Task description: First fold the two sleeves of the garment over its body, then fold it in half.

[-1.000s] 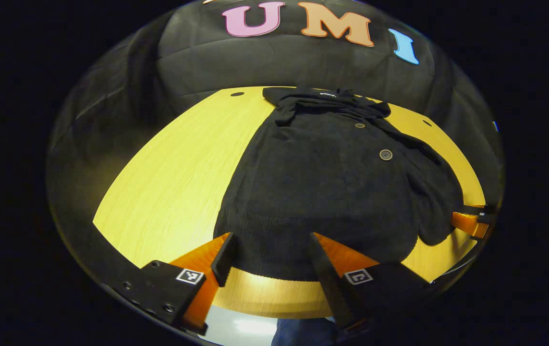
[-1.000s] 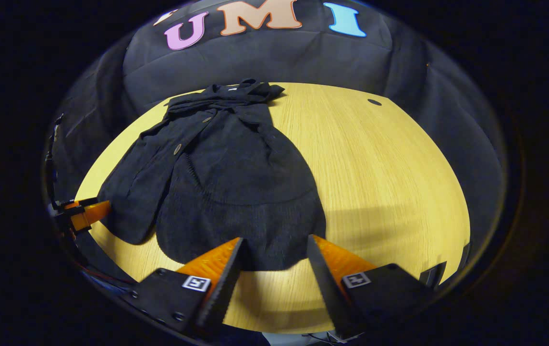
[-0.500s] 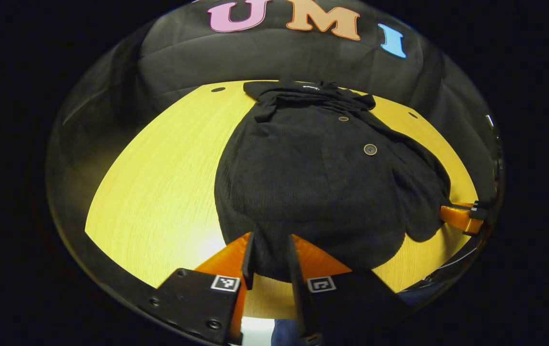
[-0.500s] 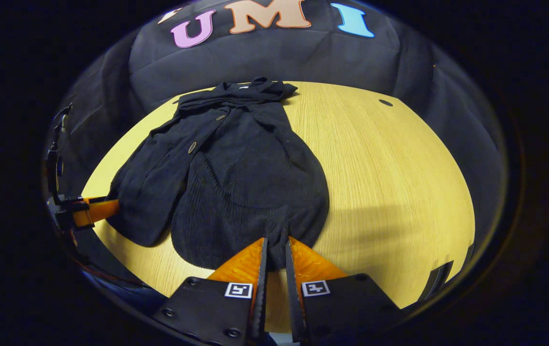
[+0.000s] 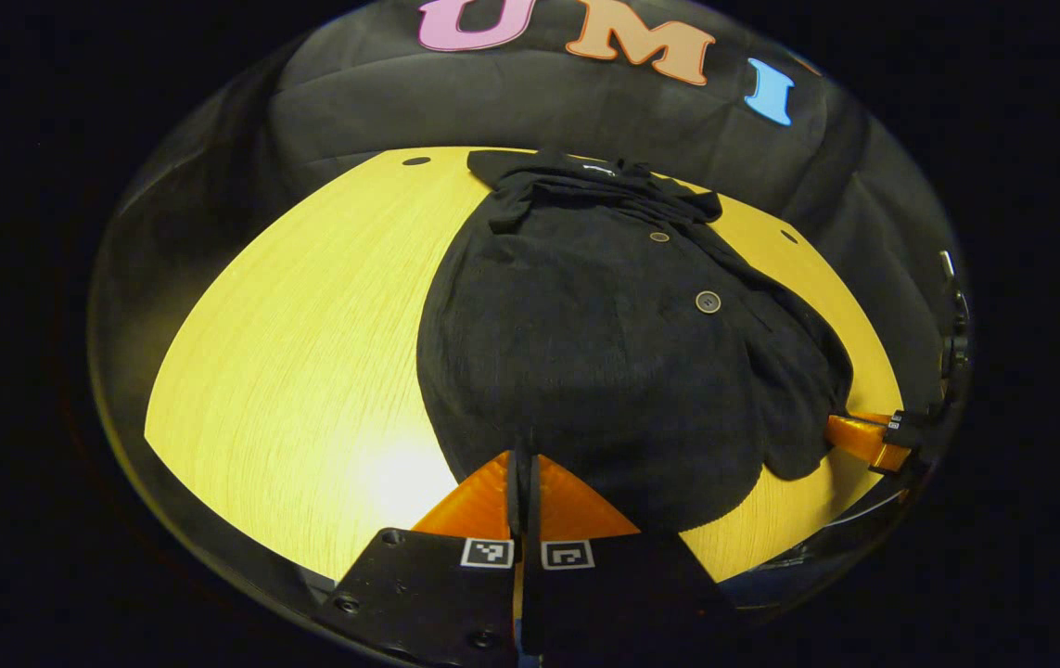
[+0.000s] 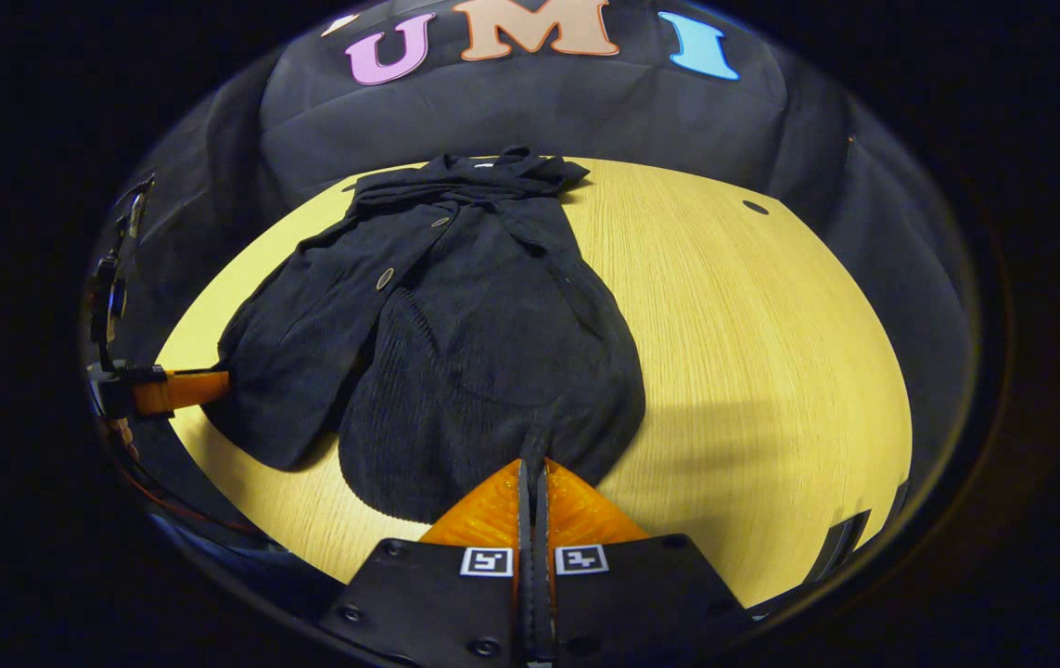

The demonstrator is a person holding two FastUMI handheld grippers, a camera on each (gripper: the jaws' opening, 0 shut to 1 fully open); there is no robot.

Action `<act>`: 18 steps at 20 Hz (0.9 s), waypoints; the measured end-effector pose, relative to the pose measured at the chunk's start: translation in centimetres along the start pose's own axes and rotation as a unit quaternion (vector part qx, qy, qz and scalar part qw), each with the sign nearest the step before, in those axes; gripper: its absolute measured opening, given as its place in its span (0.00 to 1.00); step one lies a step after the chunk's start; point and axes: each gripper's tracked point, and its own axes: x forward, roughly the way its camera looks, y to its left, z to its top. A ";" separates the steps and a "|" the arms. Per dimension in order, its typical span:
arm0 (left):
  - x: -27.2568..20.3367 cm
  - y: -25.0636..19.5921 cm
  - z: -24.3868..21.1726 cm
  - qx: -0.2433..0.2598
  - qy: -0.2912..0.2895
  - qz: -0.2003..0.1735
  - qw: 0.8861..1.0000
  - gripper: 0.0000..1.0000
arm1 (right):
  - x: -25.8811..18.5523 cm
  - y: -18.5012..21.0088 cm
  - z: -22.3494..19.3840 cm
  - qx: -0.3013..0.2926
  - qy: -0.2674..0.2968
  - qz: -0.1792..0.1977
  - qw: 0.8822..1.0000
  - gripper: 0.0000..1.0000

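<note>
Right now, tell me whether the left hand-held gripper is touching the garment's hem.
Touching. The left gripper view shows the left hand-held gripper closed on the hem of the dark garment, cloth pinched between its fingers.

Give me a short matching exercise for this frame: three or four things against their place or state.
Things:
1. left tongs
2. garment
3. round buttons
4. table

Places or states:
a. bare wood to the right of the cloth in the right gripper view
b. shut on the near hem
c. sleeves folded in, lying flat
d. on the garment's front

Pairs: 1-b, 2-c, 3-d, 4-a
</note>
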 end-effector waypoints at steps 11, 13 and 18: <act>0.1 -0.9 8.5 0.026 -0.056 -0.055 0.997 0.00 | -2.5 -0.5 6.9 0.058 -0.073 -0.028 0.995 0.02; 0.4 -1.4 11.0 0.033 -0.072 -0.074 0.994 0.00 | -3.1 -0.5 8.8 0.057 -0.092 -0.039 0.993 0.02; 0.5 -2.3 17.0 0.052 -0.115 -0.106 0.986 0.00 | -4.0 -0.2 14.7 0.062 -0.138 -0.060 0.987 0.02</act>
